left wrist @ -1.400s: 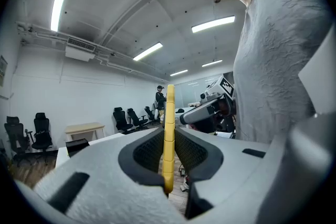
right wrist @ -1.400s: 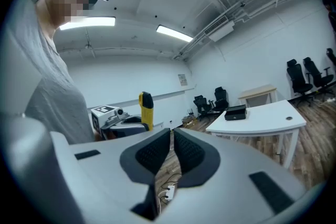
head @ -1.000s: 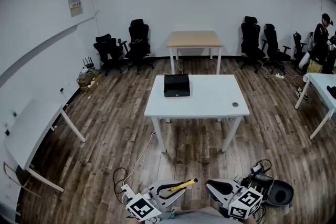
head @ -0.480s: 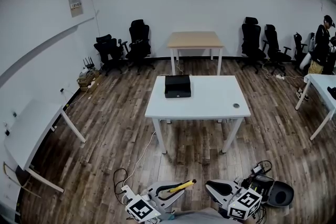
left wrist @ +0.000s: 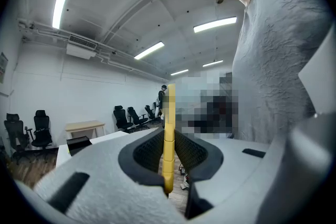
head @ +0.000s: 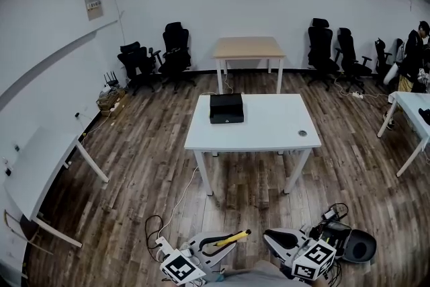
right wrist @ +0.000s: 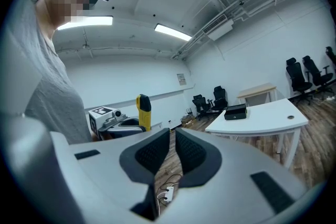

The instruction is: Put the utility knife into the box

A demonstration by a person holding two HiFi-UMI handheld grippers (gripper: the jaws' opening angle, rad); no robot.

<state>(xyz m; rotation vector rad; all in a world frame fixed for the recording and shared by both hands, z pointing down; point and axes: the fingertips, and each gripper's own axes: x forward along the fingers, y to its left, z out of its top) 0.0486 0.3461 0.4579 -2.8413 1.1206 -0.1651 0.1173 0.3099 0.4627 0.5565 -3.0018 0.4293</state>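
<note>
The yellow utility knife [head: 232, 237] sticks out from my left gripper [head: 213, 243], low in the head view. In the left gripper view the knife [left wrist: 169, 139] stands pinched between the dark pads, jaws shut on it. My right gripper [head: 277, 239] is beside it, its jaws nearly together with nothing between them; its own view shows the knife [right wrist: 143, 111] off to the left. The black box [head: 226, 108] sits on the white table [head: 269, 128] across the room, also seen as the black box [right wrist: 234, 112] in the right gripper view.
A wooden table [head: 248, 49] stands behind the white one. Black office chairs [head: 176, 54] line the back wall. More white tables [head: 33, 168] flank both sides. Cables [head: 161, 225] and a dark bag [head: 349, 245] lie on the wood floor near my feet. A person [head: 411, 57] stands far right.
The view has shifted very slightly. Both grippers and the knife keep their places; the person at far right has moved a little further right.
</note>
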